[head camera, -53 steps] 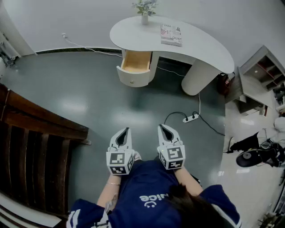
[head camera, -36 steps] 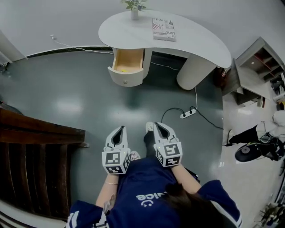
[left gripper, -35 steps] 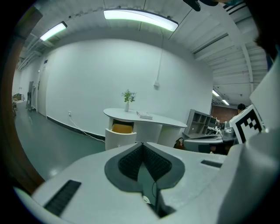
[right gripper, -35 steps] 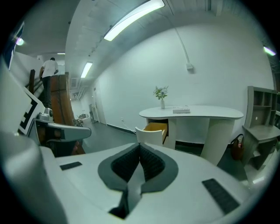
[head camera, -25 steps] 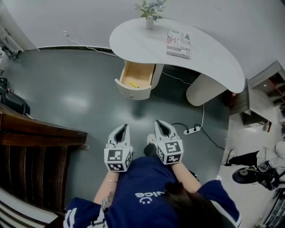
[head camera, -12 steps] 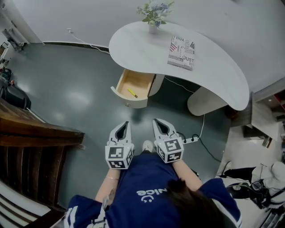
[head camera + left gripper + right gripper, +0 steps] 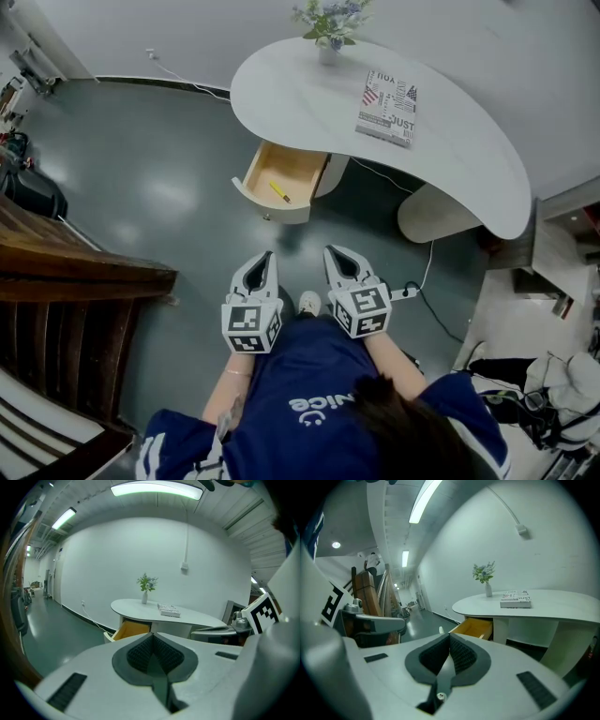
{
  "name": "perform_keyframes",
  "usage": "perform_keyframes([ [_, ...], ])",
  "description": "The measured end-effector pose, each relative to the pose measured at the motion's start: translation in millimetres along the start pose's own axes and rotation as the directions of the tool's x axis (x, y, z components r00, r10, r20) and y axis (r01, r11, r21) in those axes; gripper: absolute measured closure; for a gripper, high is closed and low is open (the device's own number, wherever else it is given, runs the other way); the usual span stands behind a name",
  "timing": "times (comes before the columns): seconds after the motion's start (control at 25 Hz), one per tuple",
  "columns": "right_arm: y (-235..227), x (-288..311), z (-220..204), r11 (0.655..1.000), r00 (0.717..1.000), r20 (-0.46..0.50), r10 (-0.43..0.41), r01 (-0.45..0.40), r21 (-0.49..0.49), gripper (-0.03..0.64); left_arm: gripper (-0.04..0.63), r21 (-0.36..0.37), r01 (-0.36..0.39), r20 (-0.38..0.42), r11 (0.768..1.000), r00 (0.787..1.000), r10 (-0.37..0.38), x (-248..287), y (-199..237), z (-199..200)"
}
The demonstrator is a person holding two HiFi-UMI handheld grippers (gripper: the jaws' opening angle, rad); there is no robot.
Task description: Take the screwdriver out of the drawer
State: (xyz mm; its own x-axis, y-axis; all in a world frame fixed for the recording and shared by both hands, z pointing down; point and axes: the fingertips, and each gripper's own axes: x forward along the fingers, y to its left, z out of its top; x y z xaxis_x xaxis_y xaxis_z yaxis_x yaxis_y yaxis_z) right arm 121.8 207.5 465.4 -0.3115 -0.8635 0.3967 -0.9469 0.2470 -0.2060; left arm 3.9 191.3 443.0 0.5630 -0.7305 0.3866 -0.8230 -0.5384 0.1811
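While the person stands on the dark green floor (image 7: 169, 122) a little short of the desk (image 7: 450, 141), both grippers are held out side by side in front of the blue shirt (image 7: 309, 375), pointing toward the desk. The left gripper (image 7: 263, 259) has its jaws pressed together with nothing between them. The right gripper (image 7: 335, 253) is likewise closed and empty. In each gripper's own view the ribbed pads meet along a single seam. The two grippers are near each other without touching, and both are well apart from the drawer (image 7: 302, 164).

The desk is white, with a curved, kidney-shaped top on rounded supports. The drawer is pulled out from under the left part of the top, toward the person, so its pale wooden inside is in plain sight from the head view. The screwdriver (image 7: 279, 191), yellow, lies flat on the drawer's bottom, roughly in the middle and set at a slant. From the gripper views only the drawer's outer wall and rim show, and the screwdriver cannot be made out there.

On the desk top a book (image 7: 387, 94) lies flat toward the right, and a small vase of flowers (image 7: 328, 52) stands at the far edge. A white power strip (image 7: 405, 292) lies on the floor just right of the right gripper, its cable running off toward the desk. Dark wooden furniture (image 7: 84, 281) fills the near left. The tip of a white shoe (image 7: 307, 303) shows between the two grippers.
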Motion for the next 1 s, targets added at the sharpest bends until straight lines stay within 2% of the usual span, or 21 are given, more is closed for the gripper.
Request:
perform_keyframes([
  [0.16, 1.0, 5.2, -1.4, 1.0, 1.0, -0.007, -0.005, 0.004, -0.007, 0.609, 0.591, -0.01, -0.007, 0.0, 1.0, 1.0, 0.007, 5.7, 11.5, -0.2],
  [0.28, -8.6, 13.7, 0.4, 0.999, 0.999, -0.004, -0.04, 0.04, 0.013, 0.609, 0.591, -0.003, 0.007, -0.002, 1.0, 1.0, -0.007, 20.0, 22.1, 2.1],
  [0.48, -22.2, 38.7, 8.0, 0.994, 0.995, -0.018, -0.102, 0.102, 0.039, 0.609, 0.591, 0.015, 0.058, -0.024, 0.998, 0.998, -0.057, 49.7, 41.0, 14.4],
  [0.68, -22.8, 84.5, 23.1, 0.993, 0.992, -0.061, -0.107, 0.11, 0.036, 0.609, 0.591, 0.057, 0.119, -0.051, 0.991, 0.992, -0.116, 88.4, 67.3, 35.7],
  [1.0, -23.5, 158.3, 34.8, 0.988, 0.98, -0.144, -0.135, 0.143, 0.05, 0.609, 0.591, 0.047, 0.2, -0.081, 0.979, 0.977, -0.196, 149.6, 125.3, 56.5],
])
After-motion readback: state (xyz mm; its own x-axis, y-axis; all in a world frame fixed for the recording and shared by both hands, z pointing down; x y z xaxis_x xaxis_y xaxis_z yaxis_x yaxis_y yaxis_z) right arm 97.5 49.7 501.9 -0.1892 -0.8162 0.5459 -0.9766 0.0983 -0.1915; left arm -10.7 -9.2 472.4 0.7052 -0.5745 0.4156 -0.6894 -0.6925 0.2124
